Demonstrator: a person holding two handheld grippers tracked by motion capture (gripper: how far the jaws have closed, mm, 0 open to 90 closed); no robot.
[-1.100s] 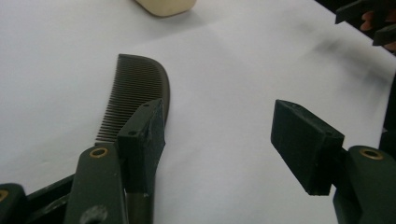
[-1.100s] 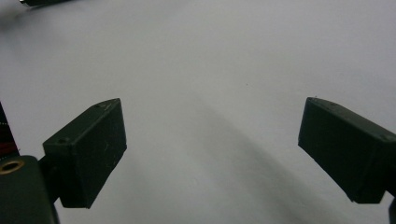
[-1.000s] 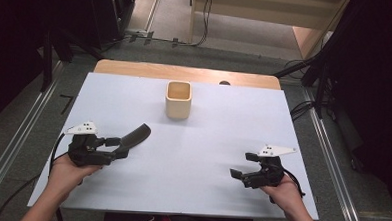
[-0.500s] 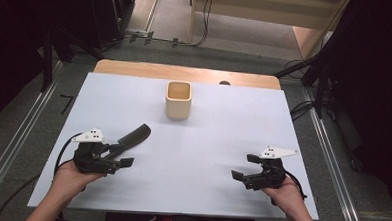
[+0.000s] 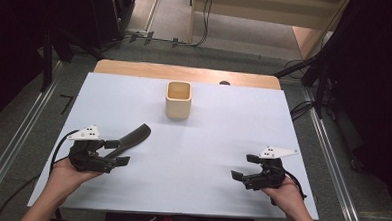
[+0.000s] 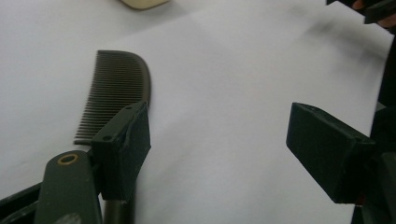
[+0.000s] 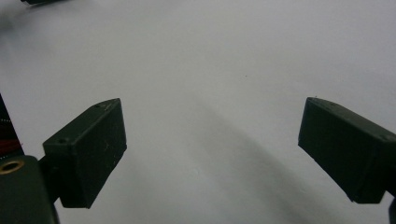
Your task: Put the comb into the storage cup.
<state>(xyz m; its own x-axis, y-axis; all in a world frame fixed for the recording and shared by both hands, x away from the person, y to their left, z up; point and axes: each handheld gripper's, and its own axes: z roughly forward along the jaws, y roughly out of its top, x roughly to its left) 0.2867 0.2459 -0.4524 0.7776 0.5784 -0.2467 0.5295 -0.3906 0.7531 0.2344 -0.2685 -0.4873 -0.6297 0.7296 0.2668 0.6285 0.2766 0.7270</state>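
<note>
1. And the left gripper [image 5: 117,152] has let go: against the earlier high view, its hand sits a touch lower on the sheet, its jaws have just been opening, and the dark comb [image 5: 134,137] that was gripped a second ago now lies loose on the white table [image 5: 207,141]. The right gripper [image 5: 245,167] has not budged.
2. High view: the comb lies flat at the left front, slanting up and right from the left gripper's tips, well short of the beige cup [image 5: 178,99] standing at the back centre. The right gripper rests at the right front, jaws apart, nothing between them.
3. Left gripper view: jaws spread wide, bare white sheet between them. The comb [image 6: 116,95] lies outside the left-hand jaw, its handle running under that jaw, teeth pointing left.
4. Right gripper view: both jaws stand wide, plain white table [image 7: 210,84] between them, nothing held.
</note>
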